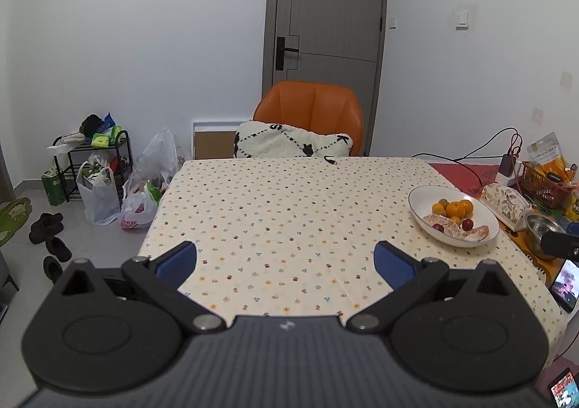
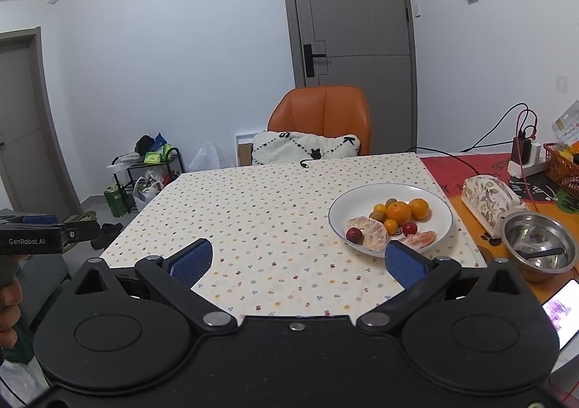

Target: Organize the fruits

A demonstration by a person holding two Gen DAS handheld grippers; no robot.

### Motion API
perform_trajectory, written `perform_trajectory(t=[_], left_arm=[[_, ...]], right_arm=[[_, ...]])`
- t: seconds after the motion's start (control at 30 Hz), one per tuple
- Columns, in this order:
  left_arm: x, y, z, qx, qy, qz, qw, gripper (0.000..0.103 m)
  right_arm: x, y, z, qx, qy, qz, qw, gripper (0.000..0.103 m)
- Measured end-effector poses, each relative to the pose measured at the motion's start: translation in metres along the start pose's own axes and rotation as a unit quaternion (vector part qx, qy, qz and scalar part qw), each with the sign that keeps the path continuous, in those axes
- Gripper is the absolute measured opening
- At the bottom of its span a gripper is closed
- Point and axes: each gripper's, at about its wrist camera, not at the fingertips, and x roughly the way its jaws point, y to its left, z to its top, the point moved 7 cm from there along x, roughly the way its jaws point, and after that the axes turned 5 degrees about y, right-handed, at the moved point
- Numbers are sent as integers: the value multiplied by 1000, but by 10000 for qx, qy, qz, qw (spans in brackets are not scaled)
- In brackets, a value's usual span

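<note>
Your 2 grippers, left [image 1: 286, 263] and right [image 2: 298, 259], hover with fingers spread wide, holding nothing. The bowl [image 2: 443, 207] of fruit sits ahead and to the right of both, nearer your right one, its near rim just beside the right finger. Small fruits behind the oranges [image 2: 398, 211] are hard to identify.

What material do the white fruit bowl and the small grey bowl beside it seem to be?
White fruit bowl: likely glazed ceramic, smooth, glossy, with a thin dark rim line; melamine is possible. Small grey bowl: probably stainless steel, since its inside shows mirror-like reflections.
</note>
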Motion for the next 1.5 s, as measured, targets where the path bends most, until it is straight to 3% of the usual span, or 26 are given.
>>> perform_trajectory(t=[1.5], left_arm=[[3,-8,-3,87,58,-120,9999,103]], right_arm=[[6,-1,-3,-4,51,17,10000,103]])
